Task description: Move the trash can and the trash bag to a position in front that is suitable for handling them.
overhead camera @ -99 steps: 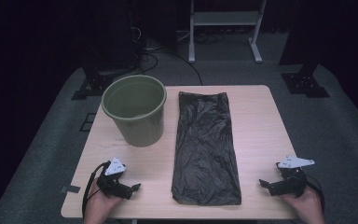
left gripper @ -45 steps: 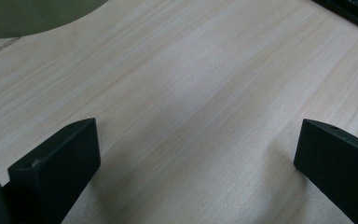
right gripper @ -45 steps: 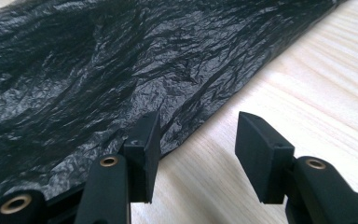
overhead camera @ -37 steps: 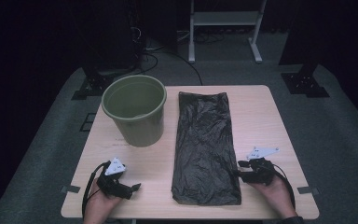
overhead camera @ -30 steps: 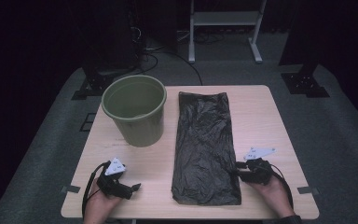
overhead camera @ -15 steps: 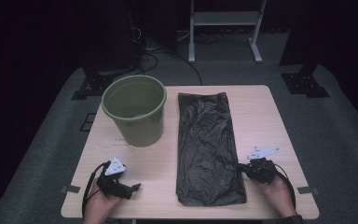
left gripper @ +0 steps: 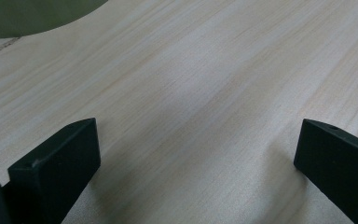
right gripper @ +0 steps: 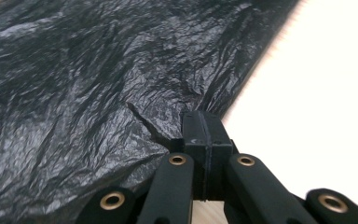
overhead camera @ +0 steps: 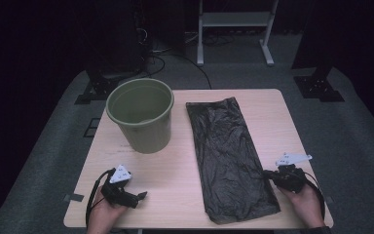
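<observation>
The black bag (overhead camera: 230, 158) lies flat on the table (overhead camera: 175, 175), running from near the far edge to the near edge, right of the middle. Its near right edge is pinched in the right gripper (overhead camera: 271, 176), whose 2 jaws have just closed and meet flush on the plastic (right gripper: 98, 93), which creases at the tips. The green bin (overhead camera: 140, 114) stands upright at the far left, well apart from the bag. By the near left corner the left gripper (overhead camera: 141, 197) rests with its jaws wide apart (left gripper: 196, 154) and only bare wood between them.
</observation>
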